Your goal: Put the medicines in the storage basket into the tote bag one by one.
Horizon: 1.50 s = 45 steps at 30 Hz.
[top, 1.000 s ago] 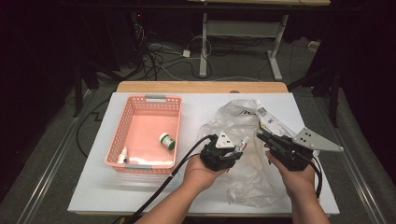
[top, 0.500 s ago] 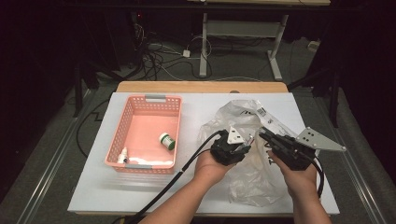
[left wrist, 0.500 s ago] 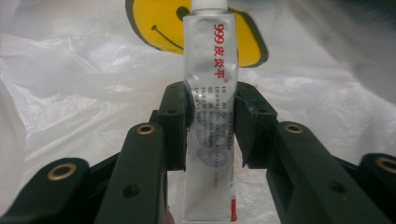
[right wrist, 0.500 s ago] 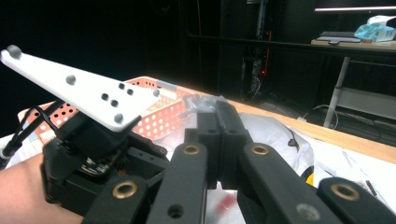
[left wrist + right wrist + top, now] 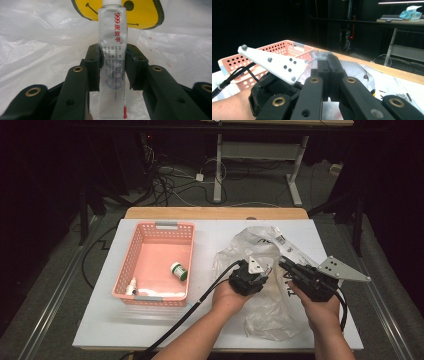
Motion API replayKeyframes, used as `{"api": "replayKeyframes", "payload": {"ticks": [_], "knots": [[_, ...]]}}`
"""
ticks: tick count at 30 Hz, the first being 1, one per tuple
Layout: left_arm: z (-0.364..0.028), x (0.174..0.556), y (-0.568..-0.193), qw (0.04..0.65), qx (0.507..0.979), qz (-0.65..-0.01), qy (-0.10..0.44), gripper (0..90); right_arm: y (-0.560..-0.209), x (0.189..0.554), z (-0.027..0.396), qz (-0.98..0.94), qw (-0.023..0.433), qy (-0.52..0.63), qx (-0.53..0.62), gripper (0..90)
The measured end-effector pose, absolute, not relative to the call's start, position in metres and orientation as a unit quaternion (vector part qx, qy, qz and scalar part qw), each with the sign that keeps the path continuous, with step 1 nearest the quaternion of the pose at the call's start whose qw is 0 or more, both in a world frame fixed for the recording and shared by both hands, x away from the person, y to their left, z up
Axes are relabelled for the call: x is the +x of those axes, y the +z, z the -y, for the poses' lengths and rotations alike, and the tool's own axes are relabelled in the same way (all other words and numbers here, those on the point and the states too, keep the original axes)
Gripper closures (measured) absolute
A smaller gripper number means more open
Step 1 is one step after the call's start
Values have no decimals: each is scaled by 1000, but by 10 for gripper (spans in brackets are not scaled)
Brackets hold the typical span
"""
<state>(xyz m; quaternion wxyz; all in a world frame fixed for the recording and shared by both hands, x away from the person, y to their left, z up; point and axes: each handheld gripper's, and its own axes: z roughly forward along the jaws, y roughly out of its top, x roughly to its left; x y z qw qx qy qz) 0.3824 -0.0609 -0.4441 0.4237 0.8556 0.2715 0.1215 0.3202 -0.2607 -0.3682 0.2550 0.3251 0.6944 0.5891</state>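
My left gripper (image 5: 113, 53) is shut on a silver ointment tube (image 5: 113, 37) with red print, held upright between the pads. Behind the tube lie the crinkled clear plastic bag (image 5: 37, 50) and a yellow smiley-face item (image 5: 142, 12). In the high view the left gripper (image 5: 262, 270) sits over the bag (image 5: 270, 305) at the table's middle right. My right gripper (image 5: 283, 263) is just to its right, shut on a fold of the bag (image 5: 317, 55) and lifting its edge (image 5: 328, 58).
A pink perforated basket (image 5: 127, 270) stands at the left of the white table (image 5: 100, 330). It holds a green-capped bottle (image 5: 178, 271) and a small white bottle (image 5: 132, 286). The basket (image 5: 274, 50) lies beyond the left hand in the right gripper view. Cables trail off the front edge.
My left gripper has moved right and slightly down, closer to the bag's mouth and the right gripper. The right gripper has stayed where it was.
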Motion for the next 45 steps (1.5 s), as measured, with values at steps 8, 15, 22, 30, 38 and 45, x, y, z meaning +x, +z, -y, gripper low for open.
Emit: {"api": "replayKeyframes", "payload": {"ticks": [8, 15, 22, 30, 38, 45], "knots": [[70, 388, -453, 421, 856, -277, 115, 657, -370, 322, 264, -693, 254, 589, 330, 900], [75, 391, -460, 413, 859, -279, 113, 656, -370, 324, 267, -689, 257, 590, 333, 900], [75, 393, -464, 402, 865, -279, 106, 634, -368, 323, 268, -685, 258, 593, 335, 900], [66, 384, -456, 413, 865, -272, 85, 504, -368, 324, 271, -685, 261, 591, 337, 900], [41, 367, -453, 435, 863, -253, 56, 406, -369, 323, 267, -691, 261, 586, 333, 900], [15, 346, -447, 457, 852, -250, 59, 293, -368, 321, 267, -691, 265, 585, 330, 900]]}}
